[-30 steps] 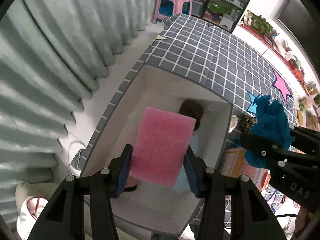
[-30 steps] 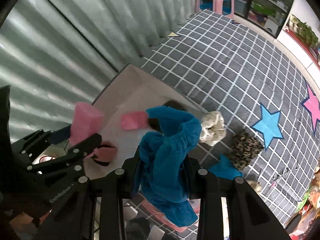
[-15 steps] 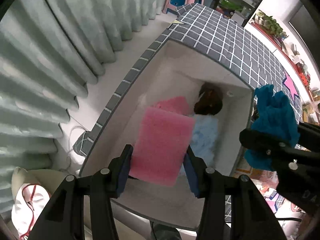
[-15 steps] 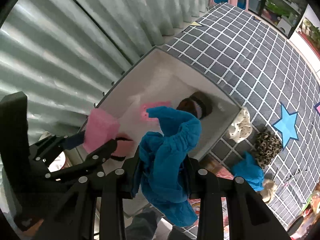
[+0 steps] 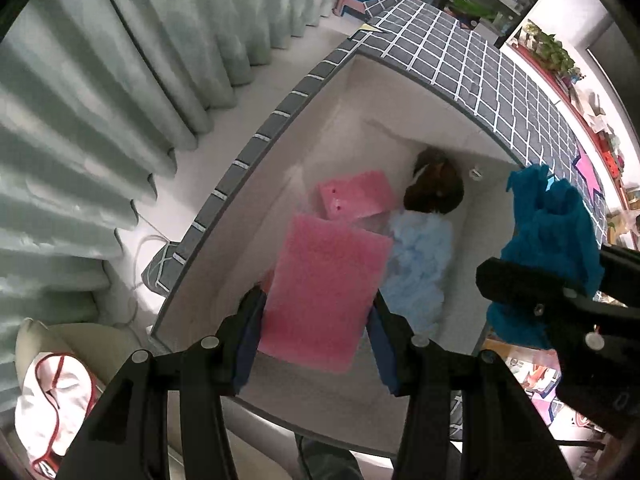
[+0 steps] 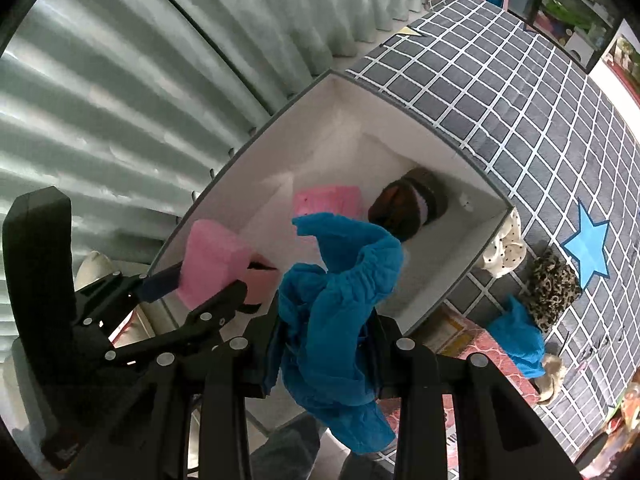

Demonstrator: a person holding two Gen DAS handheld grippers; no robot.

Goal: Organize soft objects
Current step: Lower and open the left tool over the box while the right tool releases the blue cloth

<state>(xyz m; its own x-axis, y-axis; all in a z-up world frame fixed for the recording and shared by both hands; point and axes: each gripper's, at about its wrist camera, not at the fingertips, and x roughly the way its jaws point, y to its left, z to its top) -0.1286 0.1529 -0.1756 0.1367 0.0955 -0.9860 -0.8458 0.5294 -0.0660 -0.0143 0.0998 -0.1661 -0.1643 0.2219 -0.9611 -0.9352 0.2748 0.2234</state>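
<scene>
A flat, fuzzy pink sponge [image 5: 326,294] and crumpled blue cloth [image 6: 340,320].

Grid-patterned bed [image 6: 520,92], white box [image 6: 400,120], scrunchies [image 6: 554,288]

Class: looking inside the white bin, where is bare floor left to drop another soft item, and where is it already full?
Bare floor in the white bin lies at its far corner, beyond the small pink sponge, and along the curtain-side wall. It is crowded by the rug-side wall: brown hat, light blue cloth. The left hand-held gripper hangs its pink sponge over the near end.
</scene>
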